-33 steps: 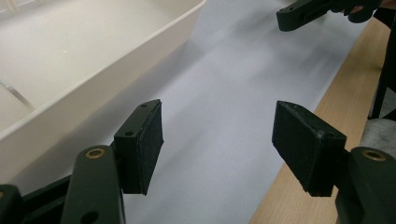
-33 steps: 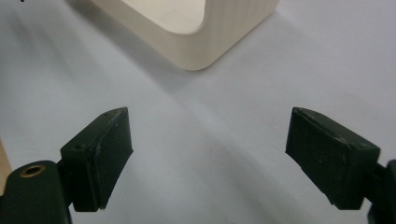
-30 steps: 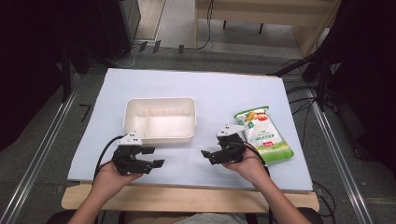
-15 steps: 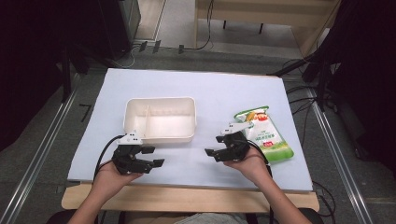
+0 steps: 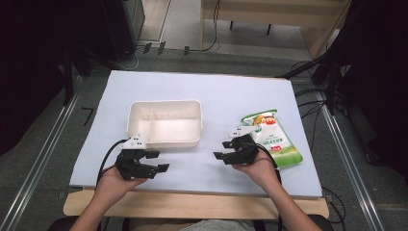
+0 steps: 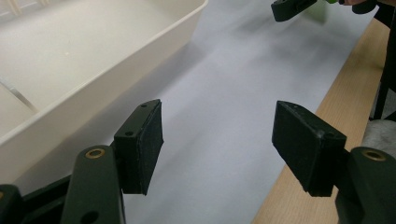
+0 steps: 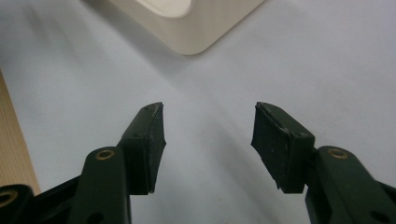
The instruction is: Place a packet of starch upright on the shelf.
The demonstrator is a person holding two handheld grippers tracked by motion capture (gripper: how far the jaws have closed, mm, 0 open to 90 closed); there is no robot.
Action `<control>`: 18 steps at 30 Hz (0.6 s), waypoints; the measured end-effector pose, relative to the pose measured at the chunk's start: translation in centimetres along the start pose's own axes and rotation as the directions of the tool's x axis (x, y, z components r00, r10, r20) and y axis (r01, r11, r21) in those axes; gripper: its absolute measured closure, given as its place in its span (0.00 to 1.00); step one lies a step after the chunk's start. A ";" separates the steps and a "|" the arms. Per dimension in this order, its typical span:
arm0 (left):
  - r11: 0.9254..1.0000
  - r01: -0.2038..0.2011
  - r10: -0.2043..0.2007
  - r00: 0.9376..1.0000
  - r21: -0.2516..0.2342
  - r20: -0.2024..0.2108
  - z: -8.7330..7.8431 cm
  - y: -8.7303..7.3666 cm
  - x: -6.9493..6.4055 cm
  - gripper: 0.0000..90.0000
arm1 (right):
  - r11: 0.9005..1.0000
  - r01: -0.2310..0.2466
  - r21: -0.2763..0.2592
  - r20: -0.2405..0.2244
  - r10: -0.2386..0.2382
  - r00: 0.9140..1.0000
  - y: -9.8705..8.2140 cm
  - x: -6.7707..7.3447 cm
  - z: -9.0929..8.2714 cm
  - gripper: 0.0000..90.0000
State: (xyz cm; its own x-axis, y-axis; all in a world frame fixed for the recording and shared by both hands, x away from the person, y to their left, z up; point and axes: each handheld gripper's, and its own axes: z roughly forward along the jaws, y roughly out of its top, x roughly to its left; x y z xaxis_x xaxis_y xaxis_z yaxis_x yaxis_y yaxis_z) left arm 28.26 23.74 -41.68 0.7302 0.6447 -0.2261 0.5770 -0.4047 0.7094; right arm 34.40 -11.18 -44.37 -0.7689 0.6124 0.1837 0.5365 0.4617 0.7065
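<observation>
The right tool (image 5: 223, 149), a black two-jaw device held in the person's right hand (image 5: 257, 166), was seen low over the pale blue sheet covering the table (image 5: 231, 96). Its jaws stood apart with nothing between them, having just been closing. In the right gripper view, the same tool (image 7: 208, 140) was directed at bare sheet, with a rounded corner of the cream-white rectangular plastic tray (image 7: 196, 32) ahead of it. The left tool (image 5: 158, 160), carried in the left hand (image 5: 118, 180), was likewise held with its jaws wide apart and empty; in the left gripper view (image 6: 217, 142) the tray wall lay to its left and the wooden table edge (image 6: 327, 93) to its right. The two-compartment tray (image 5: 164, 141) rested between and beyond both tools, just beside the left one. A flat green and white printed pouch (image 5: 279, 144) lay on the sheet immediately beside the right tool, on its outer side, untouched by the jaws.
</observation>
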 end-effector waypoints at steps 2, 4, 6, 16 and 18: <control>1.000 -0.001 0.001 1.000 0.001 0.000 0.0 0.0 0.0 0.38 | 1.000 -0.004 -0.002 0.010 0.004 1.000 0.0 -0.1 -0.1 0.51; 1.000 0.000 0.000 1.000 0.000 0.001 0.0 0.0 0.0 0.38 | 1.000 -0.004 -0.002 0.017 0.004 1.000 0.0 -0.2 -0.2 0.51; 1.000 -0.001 0.001 1.000 0.001 0.001 0.0 0.0 0.0 0.38 | 1.000 0.002 0.004 0.026 -0.002 1.000 0.0 -0.2 -0.1 0.51; 1.000 -0.001 0.001 1.000 -0.001 0.000 0.0 0.0 0.0 0.38 | 1.000 -0.006 0.006 0.028 0.006 1.000 -0.1 -0.5 -0.1 0.51; 1.000 0.001 -0.001 1.000 -0.003 -0.001 0.0 0.0 0.0 0.38 | 1.000 -0.010 0.006 0.027 0.010 1.000 -0.1 -0.6 -0.2 0.52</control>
State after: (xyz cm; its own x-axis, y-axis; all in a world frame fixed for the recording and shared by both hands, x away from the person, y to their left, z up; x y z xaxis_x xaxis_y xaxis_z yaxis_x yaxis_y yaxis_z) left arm 28.25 23.74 -41.66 0.7296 0.6454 -0.2263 0.5766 -0.4025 0.7110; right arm 34.68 -11.75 -44.40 -0.7540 0.6340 0.1717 0.5460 0.4597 0.7004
